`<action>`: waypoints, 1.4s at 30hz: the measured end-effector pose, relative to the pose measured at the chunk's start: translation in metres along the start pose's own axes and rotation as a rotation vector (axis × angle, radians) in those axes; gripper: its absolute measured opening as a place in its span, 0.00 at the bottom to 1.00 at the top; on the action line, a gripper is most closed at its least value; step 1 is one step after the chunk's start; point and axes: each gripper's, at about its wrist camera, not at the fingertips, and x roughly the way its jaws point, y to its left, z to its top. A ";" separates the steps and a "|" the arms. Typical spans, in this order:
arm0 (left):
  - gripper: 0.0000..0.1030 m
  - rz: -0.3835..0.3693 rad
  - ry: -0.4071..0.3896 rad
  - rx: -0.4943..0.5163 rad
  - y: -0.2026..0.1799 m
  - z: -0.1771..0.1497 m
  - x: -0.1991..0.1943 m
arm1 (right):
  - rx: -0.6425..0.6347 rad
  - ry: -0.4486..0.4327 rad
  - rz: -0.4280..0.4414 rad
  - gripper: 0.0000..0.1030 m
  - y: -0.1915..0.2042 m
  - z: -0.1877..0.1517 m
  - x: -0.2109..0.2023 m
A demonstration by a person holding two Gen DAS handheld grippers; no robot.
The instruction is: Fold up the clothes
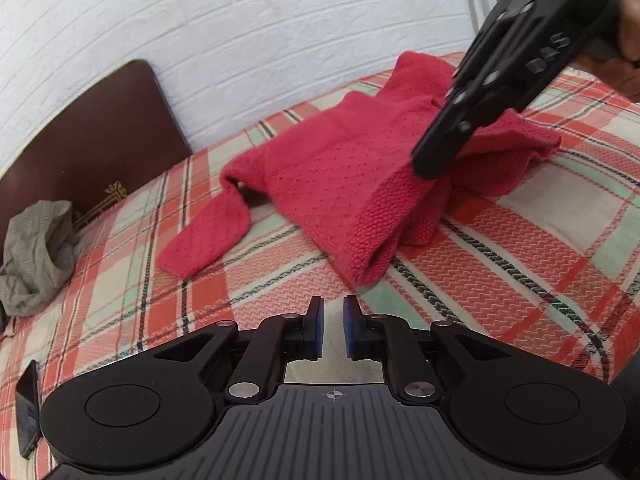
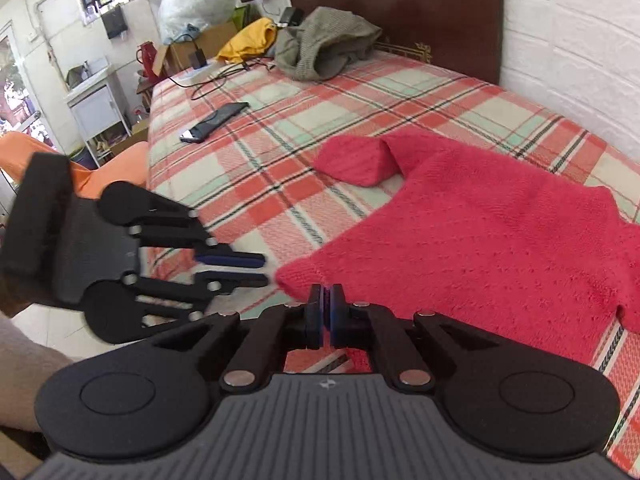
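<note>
Your right gripper (image 2: 325, 300) is pressed together at the red sweater's (image 2: 480, 236) hem; whether it pinches cloth is hidden. Your left gripper (image 1: 333, 312), slightly spread and empty, stands just before the near corner. The sweater lies lengthwise across the plaid bed (image 2: 280, 128).

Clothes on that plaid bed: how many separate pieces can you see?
3. A red knitted sweater lies spread near the grippers; a crumpled grey-green knit garment sits by the brown headboard; a bunched yellow garment lies beside it. More could be hidden.
</note>
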 end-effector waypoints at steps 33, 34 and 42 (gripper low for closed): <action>0.19 -0.063 -0.021 0.118 -0.008 -0.004 -0.003 | -0.037 0.100 0.026 0.36 0.018 0.016 0.049; 0.20 -0.058 -0.022 0.126 -0.007 -0.004 -0.004 | -0.044 0.106 0.020 0.32 0.019 0.015 0.050; 0.21 -0.049 -0.087 0.277 -0.015 0.011 0.001 | -0.098 0.099 -0.012 0.03 0.032 0.007 0.032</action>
